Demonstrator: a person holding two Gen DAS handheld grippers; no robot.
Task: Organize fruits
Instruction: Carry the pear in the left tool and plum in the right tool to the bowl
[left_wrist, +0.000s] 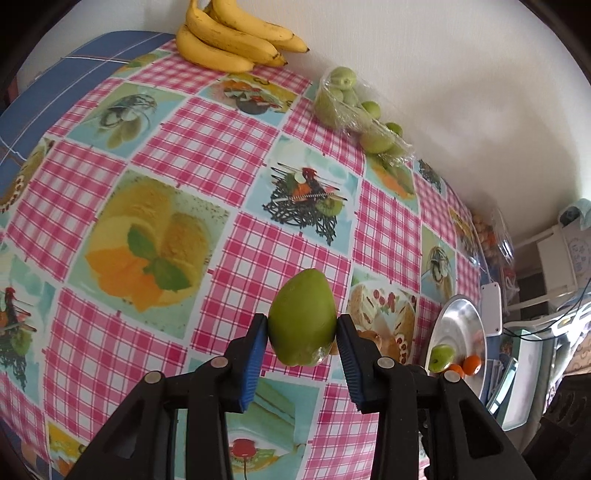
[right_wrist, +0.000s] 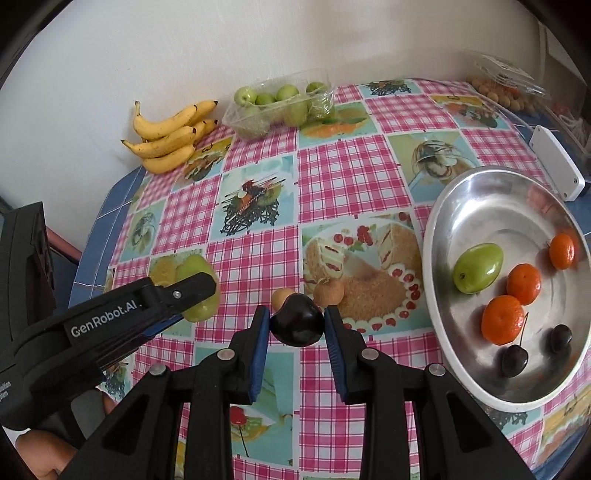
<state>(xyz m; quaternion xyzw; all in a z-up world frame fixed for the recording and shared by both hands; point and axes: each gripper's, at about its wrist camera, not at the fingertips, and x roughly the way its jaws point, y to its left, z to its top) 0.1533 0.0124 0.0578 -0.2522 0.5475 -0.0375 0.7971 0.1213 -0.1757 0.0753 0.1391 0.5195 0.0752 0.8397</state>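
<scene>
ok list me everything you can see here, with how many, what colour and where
bananas: one bunch, yellow, far edge by the wall
plastic tray: one, clear, holding green fruits, right of the bananas
metal bowl: one, silver, right side of the table
green fruit: one, in the bowl
oranges: three, orange, in the bowl
cherries: two, dark, in the bowl
small tan fruits: two, on the cloth beyond the right gripper
white box: one, behind the bowl
clear pack: one, small tan fruits, far right corner
tablecloth: one, pink check with food pictures
left gripper: shut on a green fruit
right gripper: shut on a dark fruit
</scene>
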